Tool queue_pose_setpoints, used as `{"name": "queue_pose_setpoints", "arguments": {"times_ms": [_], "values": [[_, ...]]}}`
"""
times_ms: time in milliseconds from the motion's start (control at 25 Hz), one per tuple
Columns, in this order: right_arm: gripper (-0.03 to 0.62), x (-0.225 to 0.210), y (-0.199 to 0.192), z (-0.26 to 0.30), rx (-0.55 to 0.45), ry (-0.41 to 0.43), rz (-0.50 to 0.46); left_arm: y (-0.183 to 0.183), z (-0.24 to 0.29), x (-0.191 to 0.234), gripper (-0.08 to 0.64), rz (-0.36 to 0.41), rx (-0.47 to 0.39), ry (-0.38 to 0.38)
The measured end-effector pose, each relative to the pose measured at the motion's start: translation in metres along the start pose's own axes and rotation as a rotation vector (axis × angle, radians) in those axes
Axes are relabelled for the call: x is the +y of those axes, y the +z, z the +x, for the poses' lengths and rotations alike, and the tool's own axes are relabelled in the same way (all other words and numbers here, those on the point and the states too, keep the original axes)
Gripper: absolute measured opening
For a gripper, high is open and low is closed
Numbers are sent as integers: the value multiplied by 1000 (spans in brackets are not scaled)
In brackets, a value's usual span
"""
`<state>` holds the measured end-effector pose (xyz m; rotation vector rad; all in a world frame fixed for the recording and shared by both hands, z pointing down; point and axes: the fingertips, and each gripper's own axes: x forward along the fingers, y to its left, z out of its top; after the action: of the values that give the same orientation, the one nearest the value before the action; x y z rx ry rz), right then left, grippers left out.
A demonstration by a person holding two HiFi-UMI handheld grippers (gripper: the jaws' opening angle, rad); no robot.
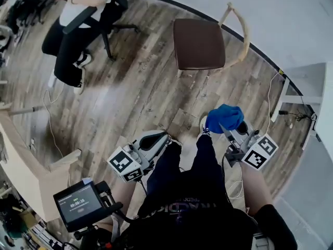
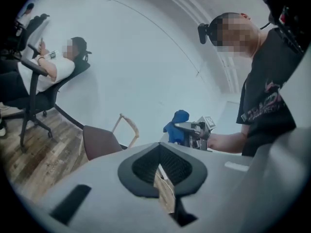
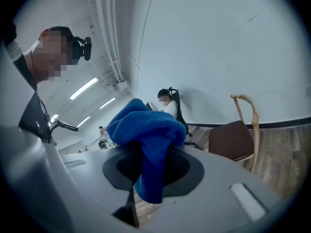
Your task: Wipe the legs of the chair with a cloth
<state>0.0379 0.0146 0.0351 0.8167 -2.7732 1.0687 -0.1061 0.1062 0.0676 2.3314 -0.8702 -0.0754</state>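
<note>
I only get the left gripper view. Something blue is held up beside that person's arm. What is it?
Observer: A blue cloth. The right gripper has its jaws shut on it, and one end hangs down in front of them.
Visitor: Is anything touching the brown chair?
Observer: No. In the head view the chair stands alone on the wood floor, ahead of both grippers, with bare floor between.
Visitor: Anything else near the person?
Observer: A small screen on a mount, down at the person's left, near the left gripper.
</note>
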Motion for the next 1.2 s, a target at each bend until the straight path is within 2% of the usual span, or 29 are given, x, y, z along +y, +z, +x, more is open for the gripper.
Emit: {"name": "queue_pose_setpoints", "arguments": {"times_ms": [160,280,360,640,880,1200], "values": [[92,40,3,-30,-35,30,49,19,4,-45,-2,53,35,-42],[92,61,5,-49,-38,61,27,25,10,-73,-2,74,47,-52],[92,71,3,-62,-20,88,-2,21,17,-93,-2,59,39,-53],[92,85,-23,-131,49,187,-5,-14,56,-164,-2,-10,-31,-22],[92,81,-50,-233,51,239,-13,-67,96,-255,-2,-3,-49,-5],[92,76,-49,-247,106,234,3,-57,102,-262,-2,-20,-60,24]]}}
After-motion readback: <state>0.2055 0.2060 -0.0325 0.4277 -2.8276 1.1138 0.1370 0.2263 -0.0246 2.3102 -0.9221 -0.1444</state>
